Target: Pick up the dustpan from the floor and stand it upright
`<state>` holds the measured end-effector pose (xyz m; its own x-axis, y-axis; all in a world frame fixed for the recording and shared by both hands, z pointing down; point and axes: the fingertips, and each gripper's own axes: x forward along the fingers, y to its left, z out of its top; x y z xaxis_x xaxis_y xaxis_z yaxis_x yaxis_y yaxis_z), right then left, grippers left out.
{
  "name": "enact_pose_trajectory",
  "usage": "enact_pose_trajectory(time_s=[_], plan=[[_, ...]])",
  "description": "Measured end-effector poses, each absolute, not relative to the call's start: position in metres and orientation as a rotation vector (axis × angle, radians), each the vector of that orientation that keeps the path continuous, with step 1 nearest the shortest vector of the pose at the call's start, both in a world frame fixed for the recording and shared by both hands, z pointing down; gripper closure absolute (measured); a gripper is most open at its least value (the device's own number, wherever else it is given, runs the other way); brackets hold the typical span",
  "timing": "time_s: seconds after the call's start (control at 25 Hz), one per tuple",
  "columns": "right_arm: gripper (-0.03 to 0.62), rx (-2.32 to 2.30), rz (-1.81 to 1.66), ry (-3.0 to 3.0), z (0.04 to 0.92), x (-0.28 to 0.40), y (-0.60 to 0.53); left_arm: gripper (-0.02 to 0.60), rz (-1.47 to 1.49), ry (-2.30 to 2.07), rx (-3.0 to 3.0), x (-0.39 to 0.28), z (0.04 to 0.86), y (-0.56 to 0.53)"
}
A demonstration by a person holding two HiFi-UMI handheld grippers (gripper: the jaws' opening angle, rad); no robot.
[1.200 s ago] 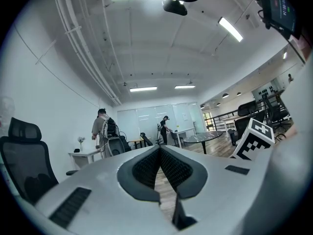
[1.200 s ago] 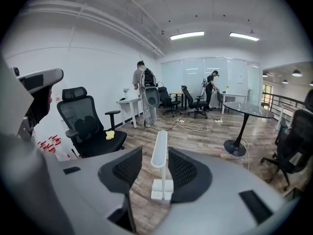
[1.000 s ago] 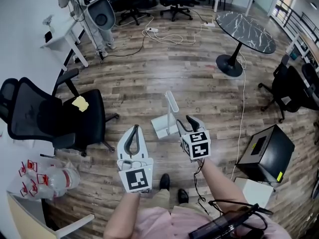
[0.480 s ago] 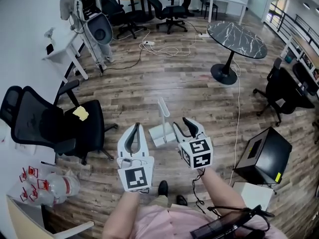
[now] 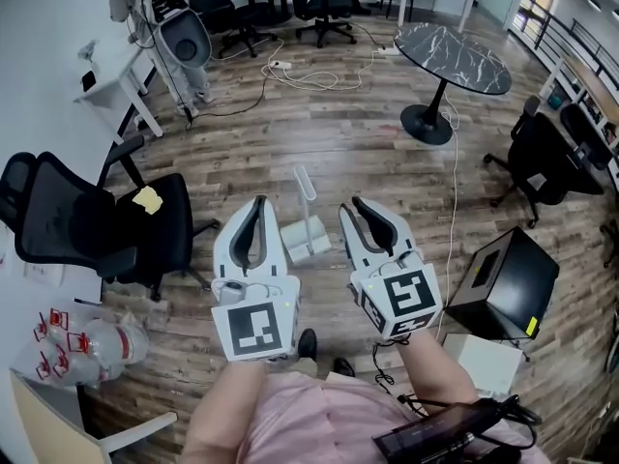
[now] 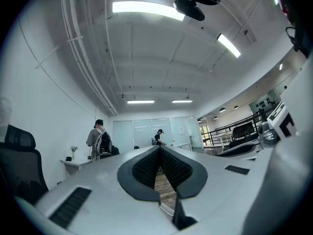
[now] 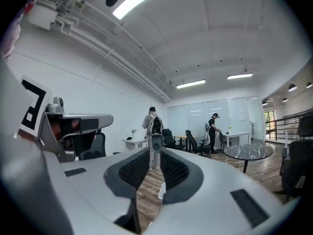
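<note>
White dustpan (image 5: 307, 238) sits on wood floor (image 5: 368, 153), handle pointing away from the person, just ahead of & between both grippers, neither touching it. L gripper (image 5: 256, 203): jaws pressed together at tips, nothing in them. R gripper (image 5: 353, 207): jaws a narrow slit apart, empty. Black office chair (image 5: 92, 230) at left.

Head camera steeply downward; gripper cameras level, forward; dustpan (image 5: 308, 238) shared.

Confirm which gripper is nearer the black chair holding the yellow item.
Left. The left gripper is just right of the chair; the right gripper is farther right, past the dustpan.
</note>
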<state>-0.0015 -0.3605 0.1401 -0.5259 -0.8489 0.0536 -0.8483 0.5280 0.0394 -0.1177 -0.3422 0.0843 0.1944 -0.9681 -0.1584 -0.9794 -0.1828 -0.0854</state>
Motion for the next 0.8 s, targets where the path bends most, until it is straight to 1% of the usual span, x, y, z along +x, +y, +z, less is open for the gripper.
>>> enact_pose_trajectory(time_s=[0.16,0.2,0.8], plan=[[0.588,1.533,-0.084,-2.693,0.122,0.006,-0.347,0.572,0.129,1.881,-2.283,-0.113,0.07,-0.335],[0.592,1.541,-0.098,-2.692,0.119,0.008,-0.345,0.572,0.133,1.877,-2.28,-0.112,0.067,-0.333],[0.594,1.557,-0.164,-2.713,0.099,0.018,-0.335,0.572,0.112,1.809,-2.233,-0.102,0.052,-0.324]])
